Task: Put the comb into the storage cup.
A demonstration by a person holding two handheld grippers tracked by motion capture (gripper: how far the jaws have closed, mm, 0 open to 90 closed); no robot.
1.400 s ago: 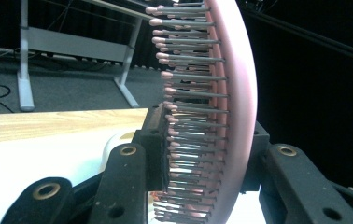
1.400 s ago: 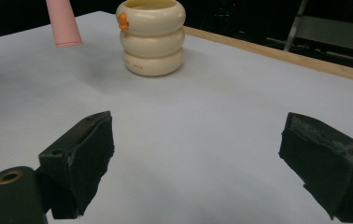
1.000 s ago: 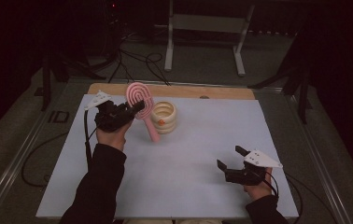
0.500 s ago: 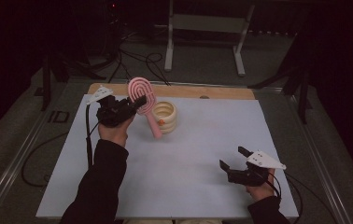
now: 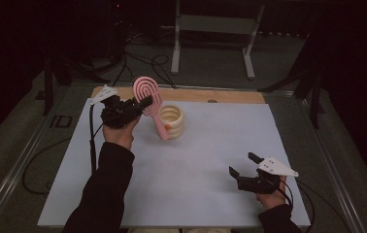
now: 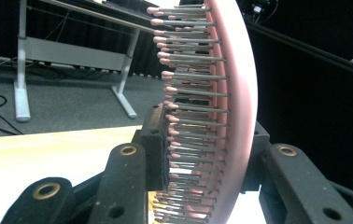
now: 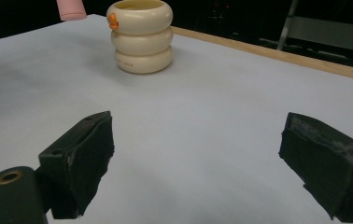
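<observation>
The pink hairbrush (image 5: 148, 95) is clamped by its head in the left gripper (image 5: 142, 104), handle seemingly just outside the cream holder (image 5: 172, 121) at twelve o'clock. Lowering into its mouth is called for; the right gripper (image 5: 242, 166) is gaping, empty.

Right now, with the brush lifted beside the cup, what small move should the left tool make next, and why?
Probably ease the left tool toward the cream ribbed cup and lower it, so the pink hairbrush goes in handle first. Its jaws clamp the brush head, the handle tip hangs just beside the cup's rim, not inside. The right tool rests open, well away.
</observation>
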